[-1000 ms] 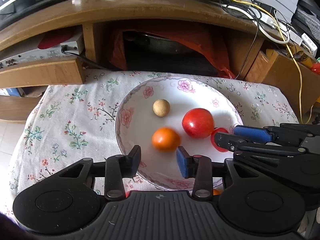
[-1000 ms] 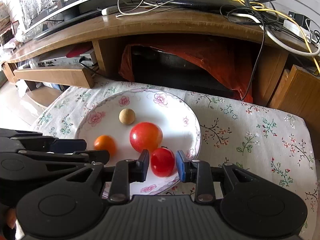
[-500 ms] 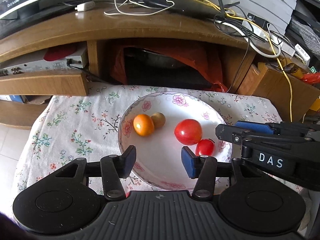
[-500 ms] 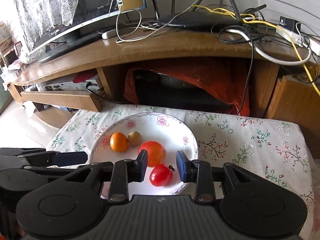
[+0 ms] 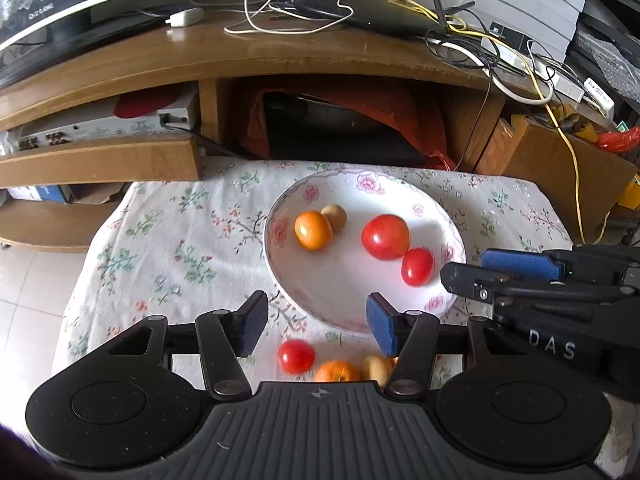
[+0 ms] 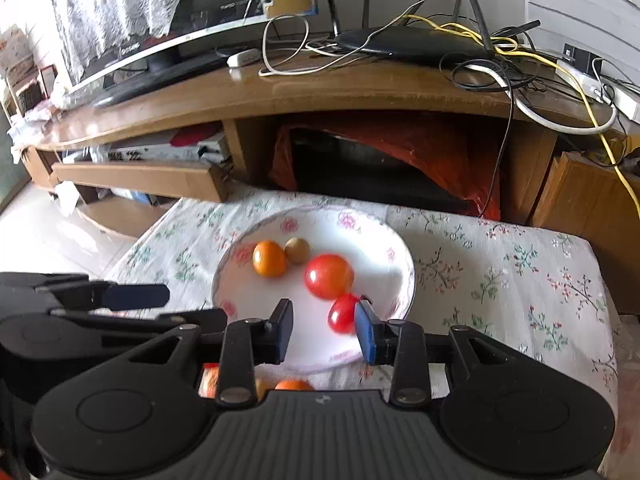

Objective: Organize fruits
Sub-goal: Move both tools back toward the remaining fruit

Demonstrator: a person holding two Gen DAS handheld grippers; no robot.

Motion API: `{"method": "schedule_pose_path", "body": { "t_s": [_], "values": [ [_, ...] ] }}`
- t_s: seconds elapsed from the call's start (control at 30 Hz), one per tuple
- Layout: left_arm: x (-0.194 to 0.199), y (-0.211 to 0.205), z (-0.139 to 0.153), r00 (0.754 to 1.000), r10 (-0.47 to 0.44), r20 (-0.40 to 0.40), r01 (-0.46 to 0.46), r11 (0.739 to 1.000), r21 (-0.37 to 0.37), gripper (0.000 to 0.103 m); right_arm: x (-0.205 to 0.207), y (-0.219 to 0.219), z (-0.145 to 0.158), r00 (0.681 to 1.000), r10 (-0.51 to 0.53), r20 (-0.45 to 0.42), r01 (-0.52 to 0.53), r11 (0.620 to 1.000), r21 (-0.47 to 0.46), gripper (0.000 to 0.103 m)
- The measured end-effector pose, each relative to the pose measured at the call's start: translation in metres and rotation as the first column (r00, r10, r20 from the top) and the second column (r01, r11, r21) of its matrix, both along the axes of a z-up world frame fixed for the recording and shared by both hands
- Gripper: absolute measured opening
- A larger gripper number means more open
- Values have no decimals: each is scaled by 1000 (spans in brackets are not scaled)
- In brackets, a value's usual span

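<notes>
A low surface draped in a white floral cloth sits before a wooden TV stand strewn with cables, and on it rests a white ceramic plate with a pink flower rim. In the plate I see a round orange fruit touching a small tan fruit, and to their right a large red tomato touching a smaller red tomato. Three more pieces lie on the cloth just in front of the plate: a small red fruit, a second orange fruit and a pale yellowish one, all partly hidden by my tooling. My left gripper hangs above the plate's near rim with its jaws opening and nothing between them. My right gripper is also opening, only narrowly; the smaller tomato shows just beside its right pad, and I cannot tell whether it touches, but it looks set down in the plate and not held. The risks I judge from here: round fruit rolls easily, so a nudge from either gripper could send the loose pieces off the cloth's edge; the two grippers are close and could collide; and the near fruit is half hidden, so a blind reach may squash it.
</notes>
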State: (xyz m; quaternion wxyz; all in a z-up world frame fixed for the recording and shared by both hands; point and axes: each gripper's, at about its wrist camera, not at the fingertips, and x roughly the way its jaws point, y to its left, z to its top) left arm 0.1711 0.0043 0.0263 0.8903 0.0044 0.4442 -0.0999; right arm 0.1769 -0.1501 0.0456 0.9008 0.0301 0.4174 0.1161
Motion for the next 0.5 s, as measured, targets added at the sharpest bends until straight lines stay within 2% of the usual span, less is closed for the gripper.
{"method": "schedule_pose_path", "body": {
  "t_s": [0.5],
  "values": [
    [-32, 10, -6, 997, -21, -71, 21, 1000, -1, 63, -39, 12, -4, 998, 21, -62, -22, 1000, -16, 26]
  ]
}}
